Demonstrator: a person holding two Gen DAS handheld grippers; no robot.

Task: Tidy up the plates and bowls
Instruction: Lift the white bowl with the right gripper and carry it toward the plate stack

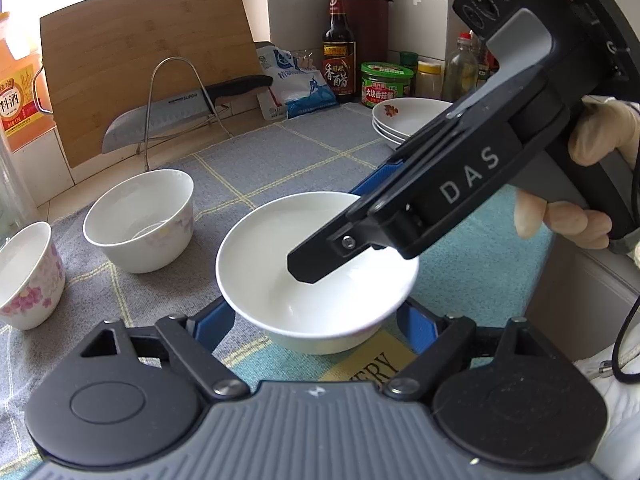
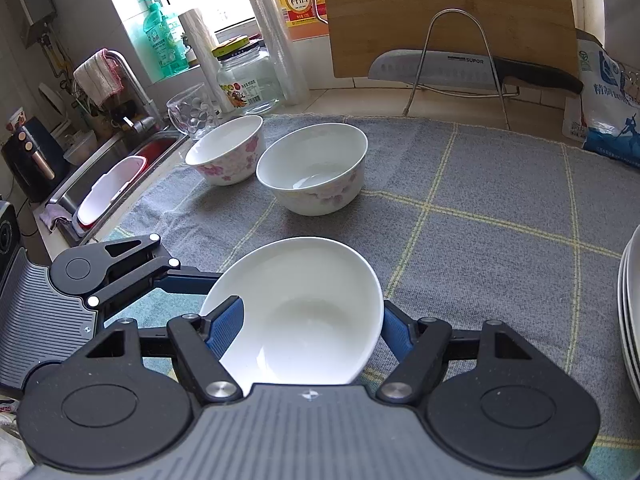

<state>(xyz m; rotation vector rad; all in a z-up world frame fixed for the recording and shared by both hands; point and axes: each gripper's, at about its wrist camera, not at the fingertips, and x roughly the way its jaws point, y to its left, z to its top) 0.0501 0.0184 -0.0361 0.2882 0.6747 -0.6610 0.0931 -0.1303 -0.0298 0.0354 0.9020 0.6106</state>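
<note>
Flanking the plain white bowl (image 1: 316,264) at the 6 o'clock edge of your left view, your left gripper (image 1: 316,316) has its blue fingers (image 1: 214,322) spread wide, just beside the bowl; contact is unclear. Your right gripper (image 2: 308,328) pinches the bowl's rim, one finger inside, one outside. Two floral bowls (image 2: 314,172) sit apart at 11 o'clock, with open gray cloth (image 2: 480,200) toward 1 o'clock. Stacked plates (image 2: 630,312) hug the counter at 3 o'clock. The bowl looks glossy and tilted.

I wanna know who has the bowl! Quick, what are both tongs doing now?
Left tongs: open, one finger on each side of the white bowl.
Right tongs: closed on the bowl's rim, one finger inside.
</note>
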